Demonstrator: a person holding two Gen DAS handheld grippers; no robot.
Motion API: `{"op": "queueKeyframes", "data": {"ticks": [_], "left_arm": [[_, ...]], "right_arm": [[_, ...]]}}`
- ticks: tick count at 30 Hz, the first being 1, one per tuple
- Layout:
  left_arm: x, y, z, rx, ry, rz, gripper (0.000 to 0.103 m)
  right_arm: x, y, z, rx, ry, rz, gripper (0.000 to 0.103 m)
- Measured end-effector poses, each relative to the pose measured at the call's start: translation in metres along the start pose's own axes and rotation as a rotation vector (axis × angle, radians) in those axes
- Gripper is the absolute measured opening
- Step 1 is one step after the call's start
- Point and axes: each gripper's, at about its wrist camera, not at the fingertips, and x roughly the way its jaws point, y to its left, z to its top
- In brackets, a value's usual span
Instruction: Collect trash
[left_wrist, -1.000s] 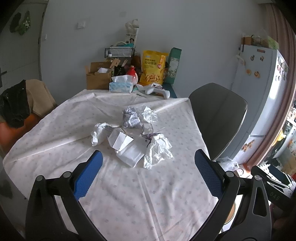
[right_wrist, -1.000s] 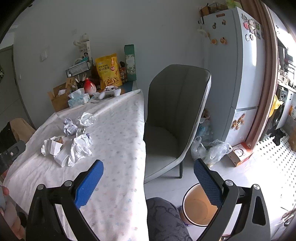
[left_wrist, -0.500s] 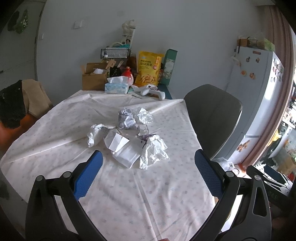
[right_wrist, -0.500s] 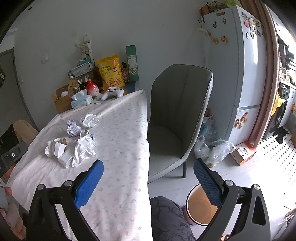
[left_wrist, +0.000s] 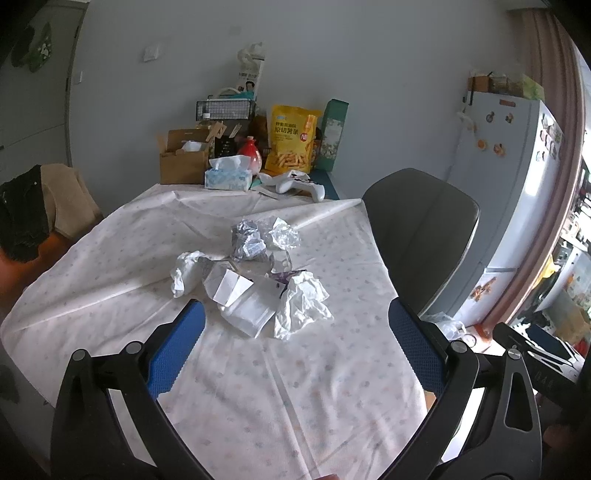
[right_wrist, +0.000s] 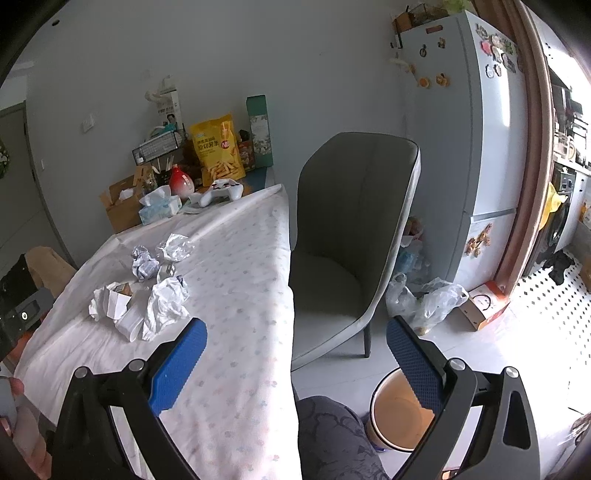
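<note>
Both grippers hang wide open above the table, the trash heap untouched.

The table (left_wrist: 110, 280), under a pale dotted cloth, fills the left wrist view, with the grey chair (right_wrist: 354, 229) at its right edge and the fridge (right_wrist: 476, 122) beyond; against a second ago, the right wrist view has drifted slightly, so the chair sits a little lower in frame, and the bucket (right_wrist: 391, 410) on the floor shows more of its rim. The trash pile (left_wrist: 255, 273) of crumpled paper and foil lies mid-table, arranged as before. The left gripper (left_wrist: 295, 347) hovers near the heap's front edge, its blue pads spread apart and empty, as in the earlier frames. The right gripper (right_wrist: 295, 354) hangs over the table's right edge, just as wide and empty.
</note>
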Motion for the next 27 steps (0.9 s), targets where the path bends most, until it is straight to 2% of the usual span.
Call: {"op": "queueKeyframes", "data": {"ticks": [14, 27], "left_arm": [[-0.003, 0.001, -0.003, -0.008, 0.006, 0.002, 0.099], [0.009, 0.018, 0.0, -0.028, 0.021, 0.021, 0.099]], "right_arm": [[-0.004, 0.007, 0.0, -0.032, -0.02, 0.024, 0.096], [0.014, 0.026, 0.007, -0.064, -0.007, 0.071, 0.095]]}}
